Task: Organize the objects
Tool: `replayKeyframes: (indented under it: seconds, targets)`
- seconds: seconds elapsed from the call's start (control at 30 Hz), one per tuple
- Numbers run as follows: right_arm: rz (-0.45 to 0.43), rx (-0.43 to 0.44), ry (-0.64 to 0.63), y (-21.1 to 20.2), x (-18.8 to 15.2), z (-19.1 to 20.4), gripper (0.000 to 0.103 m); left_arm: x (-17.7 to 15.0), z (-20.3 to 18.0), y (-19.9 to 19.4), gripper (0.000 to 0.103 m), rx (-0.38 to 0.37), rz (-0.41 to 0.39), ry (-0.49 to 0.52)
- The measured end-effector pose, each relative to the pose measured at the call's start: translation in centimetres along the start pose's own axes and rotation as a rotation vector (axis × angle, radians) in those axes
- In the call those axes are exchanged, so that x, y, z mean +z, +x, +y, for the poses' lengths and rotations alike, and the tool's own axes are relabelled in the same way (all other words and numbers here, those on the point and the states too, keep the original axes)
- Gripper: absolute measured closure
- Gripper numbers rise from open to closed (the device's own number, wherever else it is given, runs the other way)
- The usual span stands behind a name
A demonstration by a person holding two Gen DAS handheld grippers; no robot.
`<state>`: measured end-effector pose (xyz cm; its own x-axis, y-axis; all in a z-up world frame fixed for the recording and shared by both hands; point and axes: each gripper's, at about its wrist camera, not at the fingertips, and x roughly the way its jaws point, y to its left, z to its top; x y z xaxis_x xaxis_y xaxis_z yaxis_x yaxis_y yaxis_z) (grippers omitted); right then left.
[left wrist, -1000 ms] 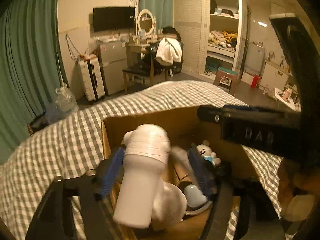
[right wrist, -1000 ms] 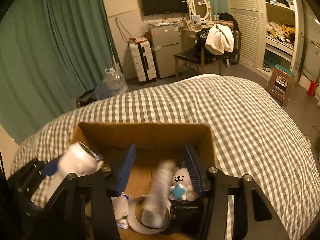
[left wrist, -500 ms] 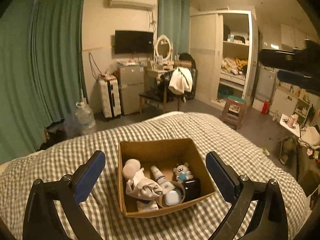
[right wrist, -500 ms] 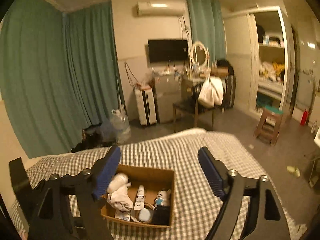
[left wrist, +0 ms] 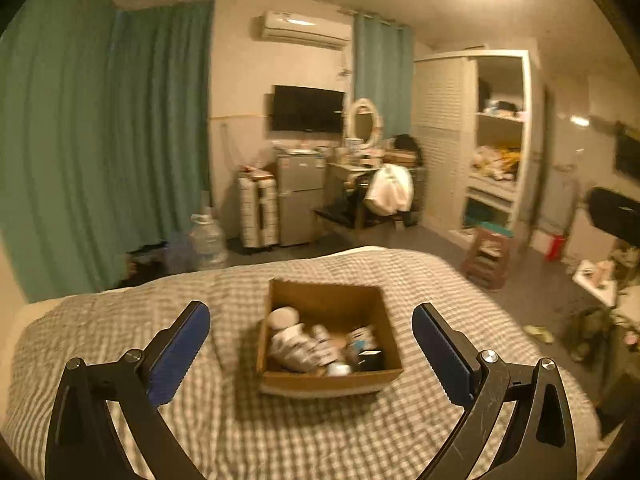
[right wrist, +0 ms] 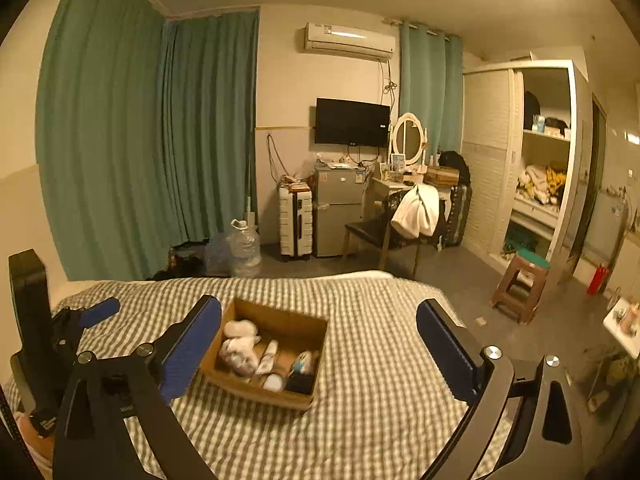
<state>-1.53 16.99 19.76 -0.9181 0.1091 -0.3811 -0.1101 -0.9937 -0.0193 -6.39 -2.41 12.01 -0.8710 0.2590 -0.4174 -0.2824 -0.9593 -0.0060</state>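
Note:
A brown cardboard box [left wrist: 376,376] stands on the checked bed cover [left wrist: 224,420]. It holds a white bottle [left wrist: 282,317], a white cloth bundle, a tube, a small plush toy and a black item. It also shows in the right wrist view [right wrist: 260,394]. My left gripper [left wrist: 311,352] is open and empty, held back from the box and above the bed. My right gripper [right wrist: 319,346] is open and empty, also back from the box. The left gripper shows at the left edge of the right wrist view [right wrist: 96,310].
Beyond the bed's far edge are green curtains [right wrist: 140,152], a water jug [right wrist: 245,248], a white suitcase [right wrist: 295,220], a small fridge [right wrist: 338,210], a chair with a white garment [right wrist: 414,214], a stool [right wrist: 520,284] and an open wardrobe [right wrist: 540,160].
A second ago the left gripper held the white bottle over the box. The bottle now lies in the box, and both grippers have opened and pulled back and up.

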Motion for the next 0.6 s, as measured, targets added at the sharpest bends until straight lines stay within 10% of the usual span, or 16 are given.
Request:
replayKeyframes:
  seconds: [0.6]
  targets:
    - [0.051,0.004,-0.043,8.6,-15.2,0.7,0.0,-12.5,-0.1,6.0,0.0,0.059,0.049,0.054]
